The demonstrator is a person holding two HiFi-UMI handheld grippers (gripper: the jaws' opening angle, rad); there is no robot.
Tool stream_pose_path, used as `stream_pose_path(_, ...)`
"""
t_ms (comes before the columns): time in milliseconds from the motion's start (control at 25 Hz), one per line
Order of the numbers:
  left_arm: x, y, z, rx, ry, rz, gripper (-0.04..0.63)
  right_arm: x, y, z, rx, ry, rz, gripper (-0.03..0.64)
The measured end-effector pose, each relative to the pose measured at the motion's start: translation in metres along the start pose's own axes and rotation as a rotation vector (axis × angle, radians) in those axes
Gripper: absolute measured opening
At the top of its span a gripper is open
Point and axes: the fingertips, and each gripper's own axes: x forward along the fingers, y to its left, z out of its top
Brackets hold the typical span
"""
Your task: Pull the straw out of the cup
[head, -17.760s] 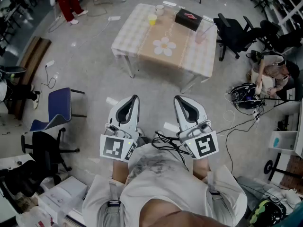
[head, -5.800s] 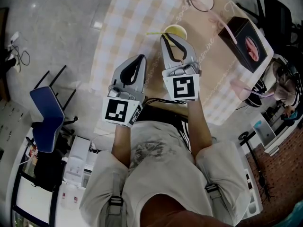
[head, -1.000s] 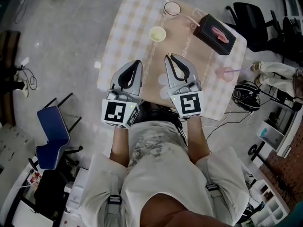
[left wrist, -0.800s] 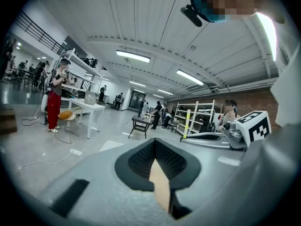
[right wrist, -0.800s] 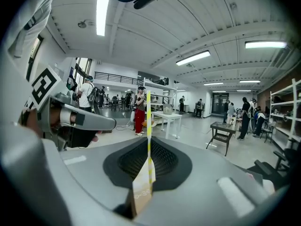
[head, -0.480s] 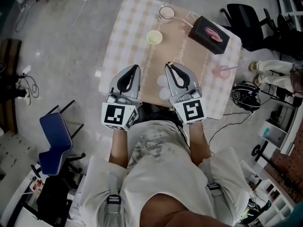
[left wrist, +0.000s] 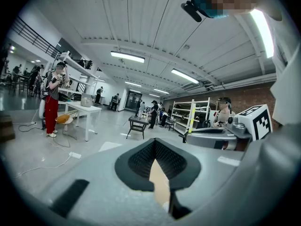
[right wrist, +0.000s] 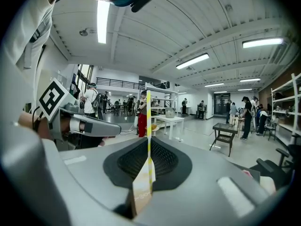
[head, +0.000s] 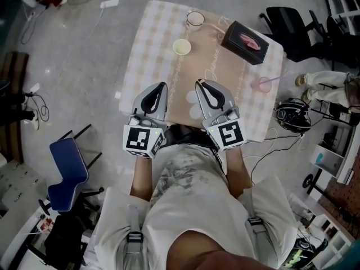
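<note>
Right gripper (head: 201, 84) is clamped on the striped straw (right wrist: 148, 121). It's out of the yellow cup (head: 181, 46), which sits at 11 o'clock from the gripper. Pink cup (head: 263, 85) at 3 o'clock. Left gripper (head: 163, 85) fingers are together, empty. Can't spot the straw in the head view.

The left gripper (head: 163, 85) and right gripper (head: 198, 83) hang side by side over the near edge of a checked table (head: 147, 44). On it stand a yellow cup (head: 181, 46), a glass (head: 195, 19), a black box (head: 243, 42) and a pink cup (head: 263, 85) (by the right edge). A blue chair (head: 66, 167) stands at left.
</note>
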Motion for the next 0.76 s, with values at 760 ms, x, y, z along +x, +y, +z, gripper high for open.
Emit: stream_pose_path(760, -0.0060, -0.0094, -0.0024, 0.008, 0.007, -0.005, 0.005, -0.0072, 0.0065, 0.0039, -0.005, -0.010, 0.006, 0.028)
